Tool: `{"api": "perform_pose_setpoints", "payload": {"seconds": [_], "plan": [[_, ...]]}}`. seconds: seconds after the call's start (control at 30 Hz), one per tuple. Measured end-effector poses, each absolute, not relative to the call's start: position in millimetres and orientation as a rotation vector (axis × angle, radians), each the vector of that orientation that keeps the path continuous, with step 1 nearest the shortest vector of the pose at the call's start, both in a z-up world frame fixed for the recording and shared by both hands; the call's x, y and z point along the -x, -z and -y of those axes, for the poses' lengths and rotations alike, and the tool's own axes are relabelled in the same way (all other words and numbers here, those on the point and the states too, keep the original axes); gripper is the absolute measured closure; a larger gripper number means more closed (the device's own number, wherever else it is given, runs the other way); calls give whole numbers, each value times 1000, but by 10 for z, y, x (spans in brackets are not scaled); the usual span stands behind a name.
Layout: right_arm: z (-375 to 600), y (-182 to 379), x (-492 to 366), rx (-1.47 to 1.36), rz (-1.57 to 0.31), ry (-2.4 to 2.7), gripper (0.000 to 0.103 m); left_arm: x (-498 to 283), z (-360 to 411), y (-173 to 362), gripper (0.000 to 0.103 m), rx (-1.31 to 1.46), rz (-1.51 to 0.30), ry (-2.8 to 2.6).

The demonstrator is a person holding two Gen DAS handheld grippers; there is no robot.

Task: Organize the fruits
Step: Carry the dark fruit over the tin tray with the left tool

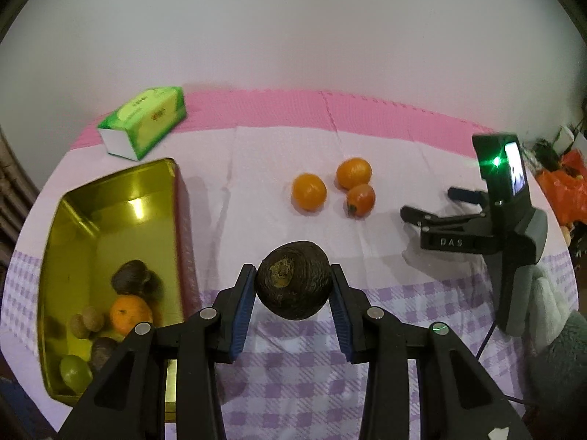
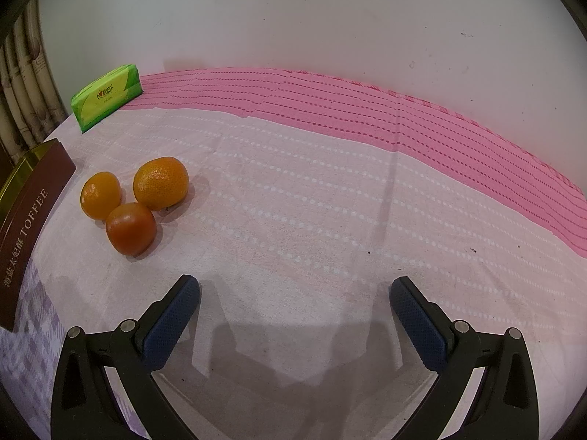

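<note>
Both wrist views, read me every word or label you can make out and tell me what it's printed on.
"TOFFEE": on the brown side of the tin, following Chinese characters I can't read reliably.
"DAS": on the right gripper, on its black body.
Green tissue pack: logo too small to read.

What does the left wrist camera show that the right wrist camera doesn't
Only the left wrist view shows the dark fruit clamped in the left gripper, the fruits lying inside the gold tin, and the right gripper from outside. Only the right wrist view shows the TOFFEE lettering on the tin's side and the right gripper's open fingers close up. Both show three orange fruits and the green tissue pack.
</note>
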State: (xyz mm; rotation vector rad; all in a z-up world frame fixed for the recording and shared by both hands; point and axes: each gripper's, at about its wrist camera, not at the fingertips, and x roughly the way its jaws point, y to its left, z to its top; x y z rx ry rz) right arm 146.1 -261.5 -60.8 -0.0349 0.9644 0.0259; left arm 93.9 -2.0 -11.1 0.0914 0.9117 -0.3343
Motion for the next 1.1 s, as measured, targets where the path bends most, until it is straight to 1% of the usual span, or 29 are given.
{"api": "perform_pose_setpoints", "payload": {"seconds": [0.4, 0.77, 1.1], "plan": [[2616, 606, -1464, 35, -965, -26, 0, -1002, -591, -95, 68, -38, -870, 190], [2614, 608, -1462, 35, -965, -25, 0, -1072, -1187, 90, 67, -13, -928, 35], [2613, 610, -1463, 35, -965, -25, 0, -1057, -1385, 264, 68, -19, -972, -3]]}}
